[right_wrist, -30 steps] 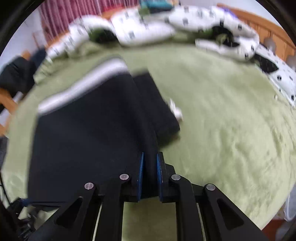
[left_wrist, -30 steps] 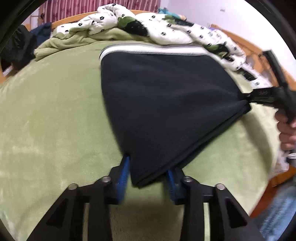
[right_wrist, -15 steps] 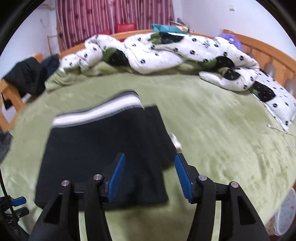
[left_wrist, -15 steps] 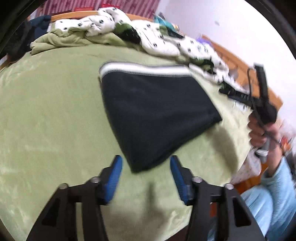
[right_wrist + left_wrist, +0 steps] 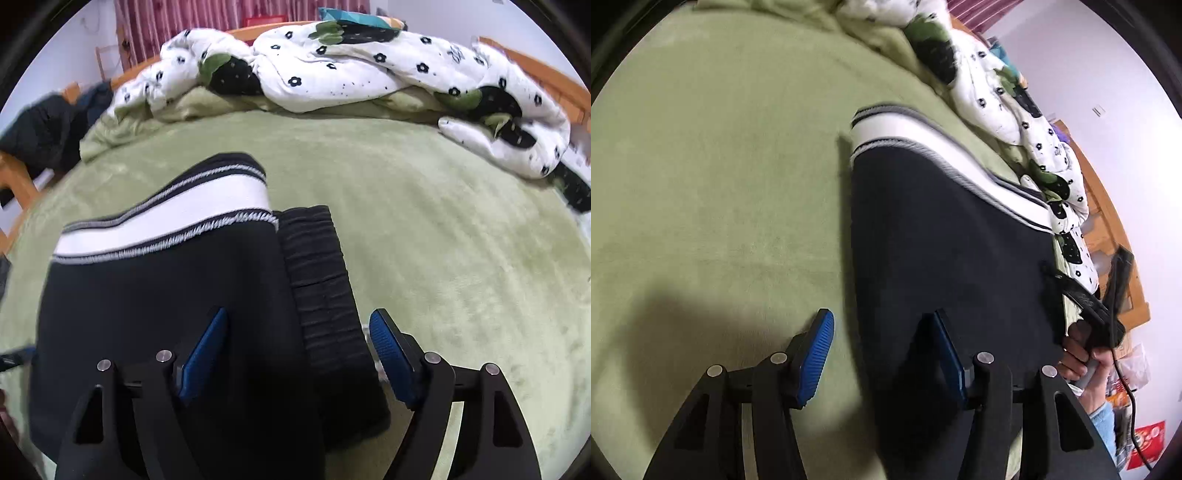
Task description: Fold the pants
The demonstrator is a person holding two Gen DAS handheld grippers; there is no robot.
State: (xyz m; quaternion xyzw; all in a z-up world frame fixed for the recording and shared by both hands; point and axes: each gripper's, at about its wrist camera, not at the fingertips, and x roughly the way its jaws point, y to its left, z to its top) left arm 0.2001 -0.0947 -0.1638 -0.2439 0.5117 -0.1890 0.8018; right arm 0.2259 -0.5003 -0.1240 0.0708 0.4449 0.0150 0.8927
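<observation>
The black pants (image 5: 942,236) lie folded on the green blanket (image 5: 720,166), with a white striped cuff band (image 5: 923,136) at the far end. My left gripper (image 5: 882,339) is open and empty, its jaws straddling the near left edge of the pants. In the right wrist view the pants (image 5: 166,295) show the white band (image 5: 166,218) and a ribbed black waistband (image 5: 321,280) on the right. My right gripper (image 5: 299,343) is open and empty, low over the near right edge. The right gripper also shows in the left wrist view (image 5: 1089,299), held by a hand.
A rumpled white flowered duvet (image 5: 351,62) lies along the far side of the bed. A wooden bed frame (image 5: 1108,229) runs behind it. Dark clothes (image 5: 48,125) hang at the far left. Green blanket (image 5: 461,240) spreads to the right of the pants.
Both grippers let go of the pants and opened. The folded pants now lie flat on the blanket. Both grippers have since come back low and close over the near edges.
</observation>
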